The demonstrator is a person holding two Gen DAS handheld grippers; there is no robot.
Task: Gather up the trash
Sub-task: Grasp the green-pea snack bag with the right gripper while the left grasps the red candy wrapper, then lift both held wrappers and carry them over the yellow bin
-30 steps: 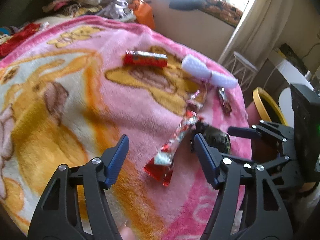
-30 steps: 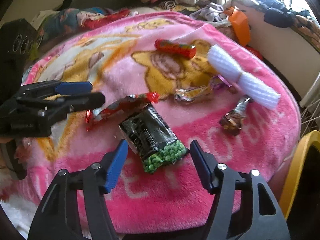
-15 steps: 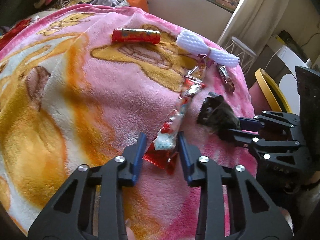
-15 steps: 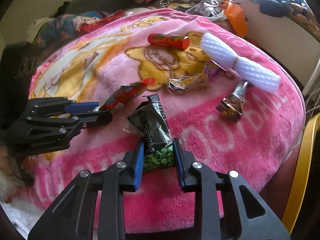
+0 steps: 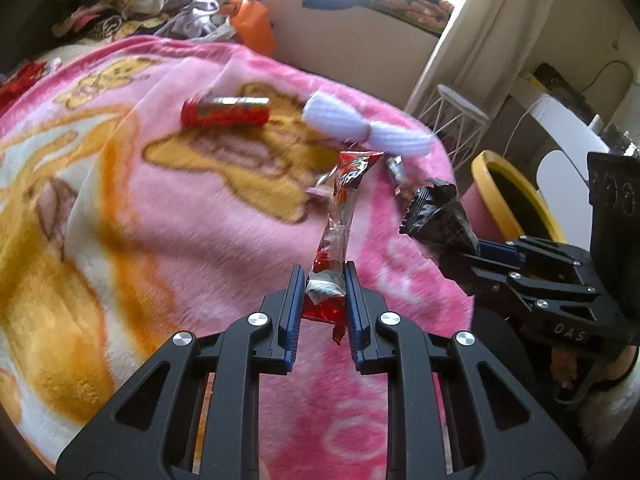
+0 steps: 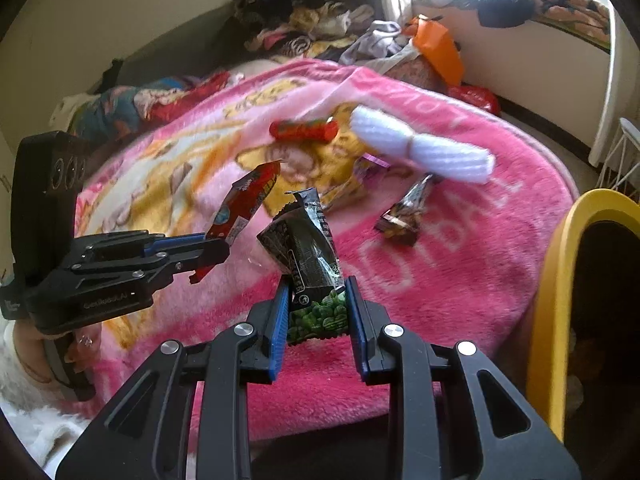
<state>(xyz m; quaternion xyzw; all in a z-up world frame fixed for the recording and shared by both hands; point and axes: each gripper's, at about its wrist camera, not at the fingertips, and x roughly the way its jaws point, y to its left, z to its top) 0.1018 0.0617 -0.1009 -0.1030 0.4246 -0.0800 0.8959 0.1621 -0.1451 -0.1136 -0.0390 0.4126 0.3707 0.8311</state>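
- Left gripper (image 5: 325,286), black with blue pads, pinches the lower end of a long red and silver wrapper (image 5: 344,204); its jaws have just been closing on it, and the wrapper rises off the pink blanket (image 5: 224,240) and slants away from the fingers.
- Right gripper (image 6: 317,300) is clamped on the green-printed end of a black snack packet (image 6: 308,240), which stands up from the blanket between the blue pads.
- Seen from the right wrist view, the left gripper (image 6: 208,248) sits to the left of the packet, a hand (image 6: 44,352) in a fluffy white sleeve behind it.
- On the blanket beyond both held pieces lie a red tube-shaped wrapper (image 6: 303,129), a white foam net sleeve (image 6: 420,148) tied at its middle, a small purple and gold wrapper (image 6: 360,180) and a brown crumpled wrapper (image 6: 404,212).
- At the blanket's right edge stands a yellow-rimmed bin (image 6: 560,280), dark inside.
- Behind the blanket, clothes lie heaped, with an orange bag (image 6: 438,52) among them.
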